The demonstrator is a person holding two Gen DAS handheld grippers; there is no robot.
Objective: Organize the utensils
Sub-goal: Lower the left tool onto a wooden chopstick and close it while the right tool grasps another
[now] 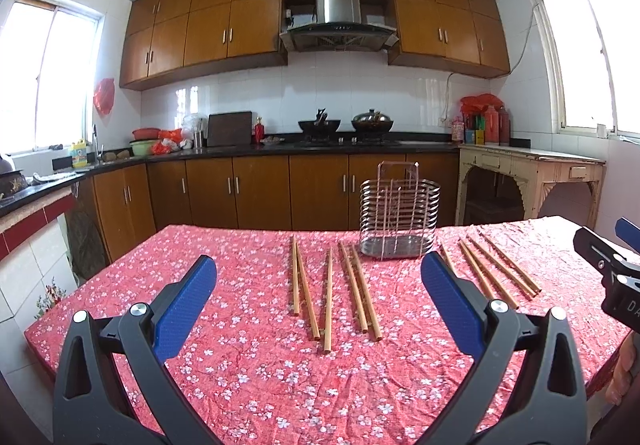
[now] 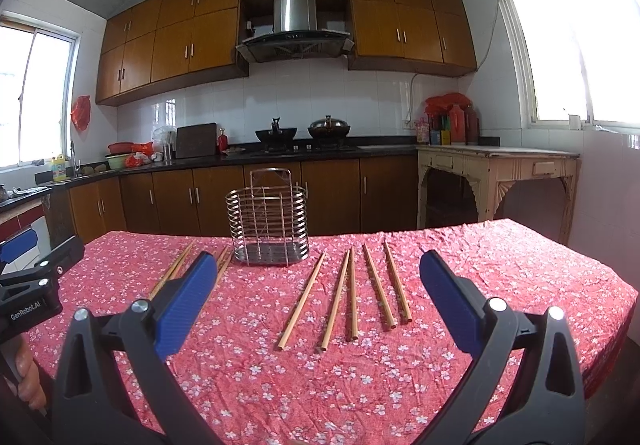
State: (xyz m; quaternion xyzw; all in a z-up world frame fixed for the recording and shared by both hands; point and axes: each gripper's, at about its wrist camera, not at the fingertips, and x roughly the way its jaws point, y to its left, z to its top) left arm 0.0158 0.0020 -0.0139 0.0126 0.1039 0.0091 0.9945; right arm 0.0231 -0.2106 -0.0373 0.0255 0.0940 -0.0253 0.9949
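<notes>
Several wooden chopsticks (image 1: 329,297) lie on the red floral tablecloth (image 1: 248,365) in front of my left gripper (image 1: 320,301), which is open and empty above the near table. A wire utensil holder (image 1: 398,223) stands empty at the far edge. More chopsticks (image 1: 492,269) lie to its right. In the right wrist view the holder (image 2: 269,223) stands far left of centre, several chopsticks (image 2: 352,297) lie ahead of my open, empty right gripper (image 2: 318,301), and others (image 2: 176,269) lie partly behind its left finger.
The table (image 2: 520,285) ends at a far edge behind the holder and a right edge near the wall. Kitchen cabinets, a stove with two woks (image 1: 344,123) and a cream side table (image 1: 532,173) stand beyond. Each gripper shows at the other view's edge.
</notes>
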